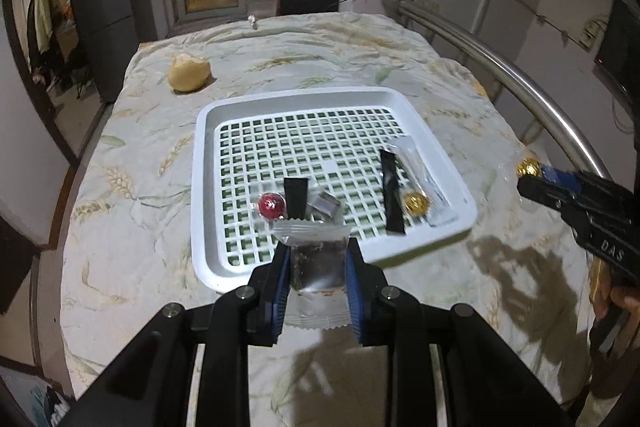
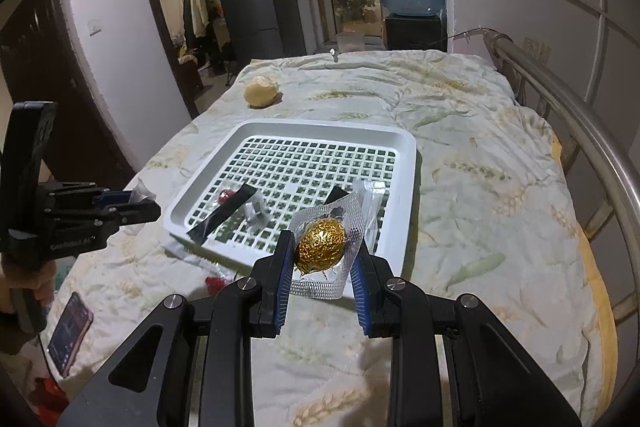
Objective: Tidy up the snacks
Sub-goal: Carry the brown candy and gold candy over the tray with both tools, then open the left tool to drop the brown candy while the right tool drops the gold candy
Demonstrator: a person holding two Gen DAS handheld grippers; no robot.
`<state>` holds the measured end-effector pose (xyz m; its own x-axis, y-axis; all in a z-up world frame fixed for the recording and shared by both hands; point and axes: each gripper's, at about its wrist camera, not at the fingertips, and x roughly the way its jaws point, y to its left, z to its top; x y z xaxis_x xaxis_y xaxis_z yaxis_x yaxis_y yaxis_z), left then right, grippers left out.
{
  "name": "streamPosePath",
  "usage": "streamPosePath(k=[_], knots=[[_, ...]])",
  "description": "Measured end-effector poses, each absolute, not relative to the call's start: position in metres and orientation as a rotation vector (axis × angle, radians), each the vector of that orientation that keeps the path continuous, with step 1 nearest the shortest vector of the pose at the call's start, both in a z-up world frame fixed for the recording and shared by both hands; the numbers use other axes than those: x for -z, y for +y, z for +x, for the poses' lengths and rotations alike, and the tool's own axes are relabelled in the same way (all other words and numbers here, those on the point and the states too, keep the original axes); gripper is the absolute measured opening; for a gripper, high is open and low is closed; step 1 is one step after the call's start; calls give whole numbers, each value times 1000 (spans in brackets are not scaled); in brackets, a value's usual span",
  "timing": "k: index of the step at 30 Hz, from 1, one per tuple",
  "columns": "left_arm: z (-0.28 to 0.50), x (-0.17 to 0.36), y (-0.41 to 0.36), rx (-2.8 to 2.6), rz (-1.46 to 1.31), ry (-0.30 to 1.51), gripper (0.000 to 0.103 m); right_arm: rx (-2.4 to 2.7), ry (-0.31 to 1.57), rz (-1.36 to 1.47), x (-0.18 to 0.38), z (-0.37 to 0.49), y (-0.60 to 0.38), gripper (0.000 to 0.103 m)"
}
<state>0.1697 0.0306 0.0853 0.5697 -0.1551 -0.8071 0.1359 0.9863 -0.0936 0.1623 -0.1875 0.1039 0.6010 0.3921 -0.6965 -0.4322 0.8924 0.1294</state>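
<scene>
The left gripper [image 1: 318, 259] is clamped on one clear packet of dark snack [image 1: 318, 263], held above the near edge of the white grid tray [image 1: 224, 115]. The right gripper [image 2: 322, 255] pinches one gold foil ball in its clear wrapper [image 2: 322, 241] — near the tray's right corner. In the tray lie two black sachets [image 1: 391, 195], one red ball [image 1: 272, 205], one gold ball [image 1: 416, 202]. One bread roll [image 1: 189, 72] sits far left on the quilt [image 1: 320, 47].
</scene>
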Motion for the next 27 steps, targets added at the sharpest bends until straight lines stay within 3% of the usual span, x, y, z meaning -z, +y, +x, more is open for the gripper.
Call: streamPosePath(k=[27], knots=[[268, -12, 66, 105, -220, 1084, 28, -426, 1006, -22, -26, 266, -140, 26]])
